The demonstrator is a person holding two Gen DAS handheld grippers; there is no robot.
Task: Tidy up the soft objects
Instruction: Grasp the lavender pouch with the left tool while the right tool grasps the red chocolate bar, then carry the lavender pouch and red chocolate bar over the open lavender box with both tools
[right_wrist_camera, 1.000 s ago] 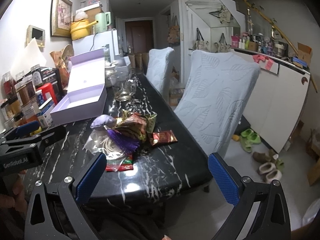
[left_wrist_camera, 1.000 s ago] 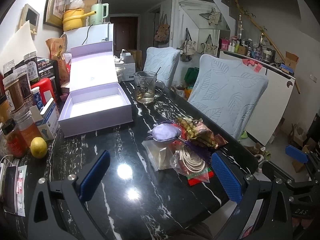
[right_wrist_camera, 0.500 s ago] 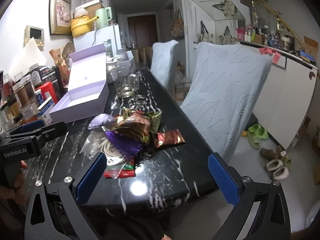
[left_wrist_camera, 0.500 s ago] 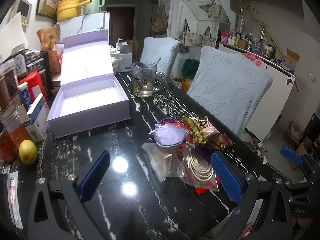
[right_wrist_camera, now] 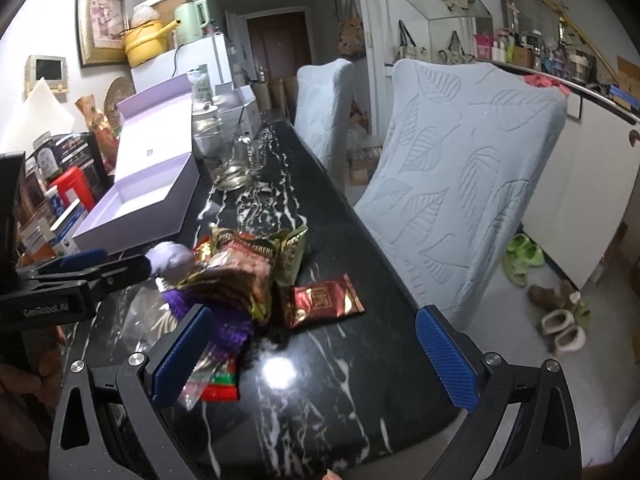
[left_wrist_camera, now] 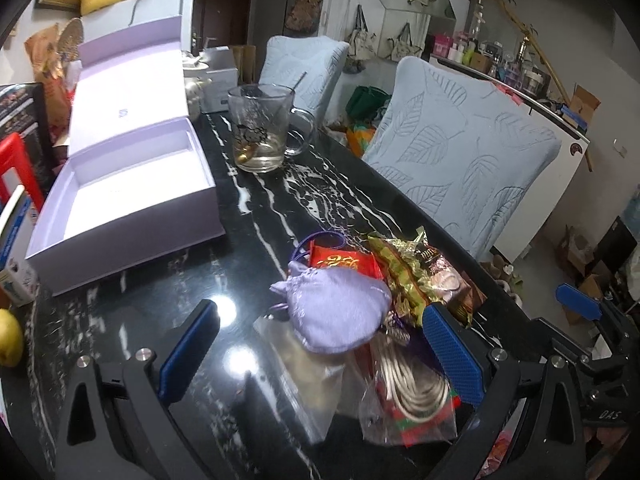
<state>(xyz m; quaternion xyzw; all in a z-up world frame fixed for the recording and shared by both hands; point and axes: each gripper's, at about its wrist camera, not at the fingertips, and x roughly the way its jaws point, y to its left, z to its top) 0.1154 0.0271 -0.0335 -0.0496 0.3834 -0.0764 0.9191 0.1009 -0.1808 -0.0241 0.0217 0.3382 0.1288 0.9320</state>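
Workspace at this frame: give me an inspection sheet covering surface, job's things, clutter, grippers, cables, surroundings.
Surface: black marble table, glossy.
Job's things: lilac pouch atop a pile with snack bags; red sachet lying apart; open lilac box empty.
Clutter: glass mug, lemon, jars at the left edge.
Grippers: left gripper jaws open around the pouch; right gripper jaws open, holding nothing.
Cables: coiled cord in clear bag.
Surroundings: two covered chairs, shoes on the floor.

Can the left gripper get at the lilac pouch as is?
Probably yes. The left gripper is open and the lilac pouch lies on top of the pile, right ahead between its fingers. Nothing covers it; only a clear bag lies beneath.
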